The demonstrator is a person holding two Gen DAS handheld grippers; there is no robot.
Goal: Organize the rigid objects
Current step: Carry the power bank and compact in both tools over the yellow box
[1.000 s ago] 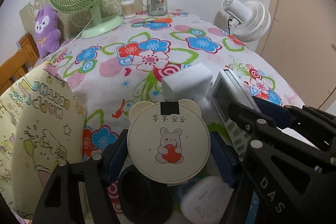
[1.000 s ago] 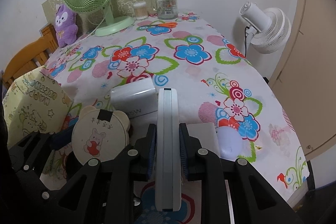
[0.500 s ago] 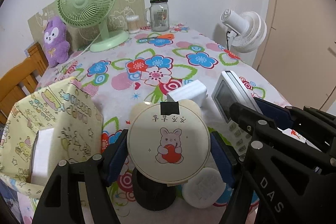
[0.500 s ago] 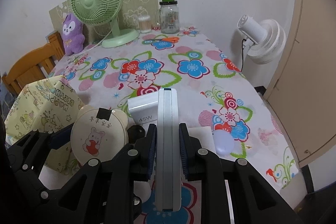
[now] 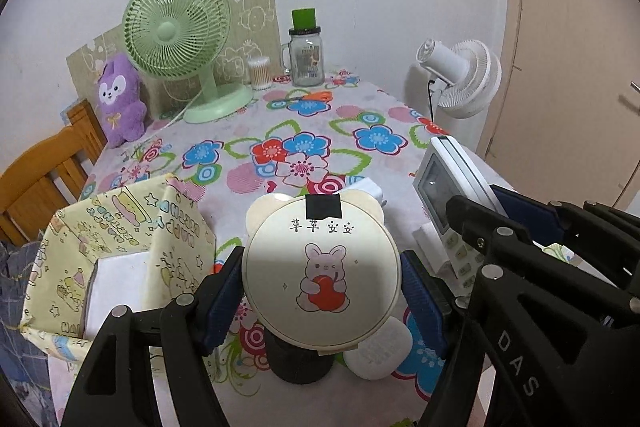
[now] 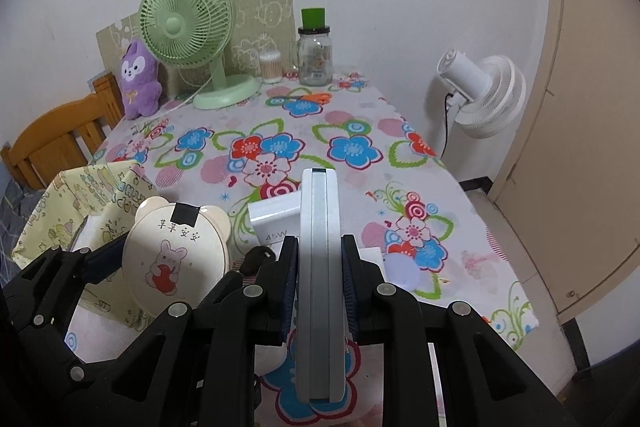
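Observation:
My left gripper point(image 5: 322, 285) is shut on a round cream bear-eared mirror point(image 5: 320, 267) with a rabbit picture, held above the table's near edge; it also shows in the right wrist view point(image 6: 174, 259). My right gripper point(image 6: 318, 259) is shut on a white remote control point(image 6: 318, 267), held on edge; it shows in the left wrist view point(image 5: 452, 199) too. A yellow patterned fabric box point(image 5: 120, 247) with a white item inside stands at the left. On the table below lie a black round object point(image 5: 300, 363), a white round case point(image 5: 380, 351) and a white 45W charger point(image 6: 274, 223).
At the table's far end stand a green desk fan point(image 5: 180, 39), a purple plush point(image 5: 120, 99), a cotton swab jar point(image 5: 259, 73) and a glass jar with green lid point(image 5: 306, 55). A white fan point(image 5: 464, 79) stands off the right edge. A wooden chair point(image 5: 44, 179) is at left.
Both grippers have risen and pulled back from the table with their objects. More of the table and the fabric box's inside shows now.

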